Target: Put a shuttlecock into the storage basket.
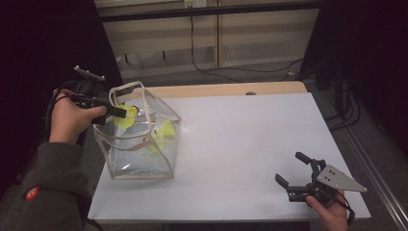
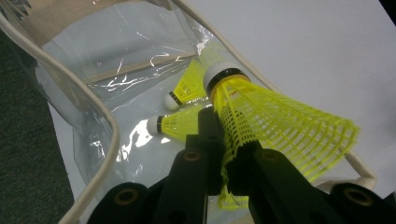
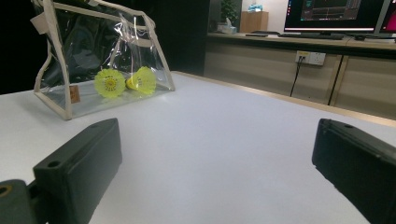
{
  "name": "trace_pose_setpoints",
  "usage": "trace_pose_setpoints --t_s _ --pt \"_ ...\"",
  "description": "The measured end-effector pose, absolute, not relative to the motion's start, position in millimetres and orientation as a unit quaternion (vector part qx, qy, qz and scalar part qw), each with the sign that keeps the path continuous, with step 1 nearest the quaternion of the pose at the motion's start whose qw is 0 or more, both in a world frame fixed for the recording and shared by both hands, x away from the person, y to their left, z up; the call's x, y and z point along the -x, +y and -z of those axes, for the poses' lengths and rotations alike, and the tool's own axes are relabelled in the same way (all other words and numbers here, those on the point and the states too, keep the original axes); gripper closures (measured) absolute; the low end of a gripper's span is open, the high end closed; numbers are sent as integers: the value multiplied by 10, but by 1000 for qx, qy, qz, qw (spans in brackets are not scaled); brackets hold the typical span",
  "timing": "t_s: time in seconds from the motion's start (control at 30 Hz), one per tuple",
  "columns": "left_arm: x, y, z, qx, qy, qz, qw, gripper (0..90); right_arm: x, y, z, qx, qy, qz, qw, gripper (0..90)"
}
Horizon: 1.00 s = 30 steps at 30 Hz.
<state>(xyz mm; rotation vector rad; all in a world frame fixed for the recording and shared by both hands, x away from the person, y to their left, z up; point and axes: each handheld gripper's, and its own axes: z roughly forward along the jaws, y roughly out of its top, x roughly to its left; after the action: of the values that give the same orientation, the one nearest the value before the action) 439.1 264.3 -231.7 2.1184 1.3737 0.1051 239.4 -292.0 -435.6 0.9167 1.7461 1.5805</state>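
Observation:
A clear plastic bag with cream trim stands at the table's left side, its mouth open at the top. My left gripper is at that mouth, shut on the skirt of a yellow shuttlecock, whose white cork points down into the bag. Two more yellow shuttlecocks lie on the bag's floor; in the right gripper view they show through its wall. My right gripper rests near the front right corner, open, with nothing between its jaws.
The white table top stretches between the bag and the right gripper. A wooden strip runs along its far edge. Cables lie on the floor behind, before a low cabinet. Monitors stand on a far counter.

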Motion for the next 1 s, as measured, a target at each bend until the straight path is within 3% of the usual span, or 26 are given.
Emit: trace_pose_setpoints --t_s 1.0 --pt "-4410 2612 2445 -803 517 -31 296 870 -2397 -2917 4359 -344 659 -596 303 12"
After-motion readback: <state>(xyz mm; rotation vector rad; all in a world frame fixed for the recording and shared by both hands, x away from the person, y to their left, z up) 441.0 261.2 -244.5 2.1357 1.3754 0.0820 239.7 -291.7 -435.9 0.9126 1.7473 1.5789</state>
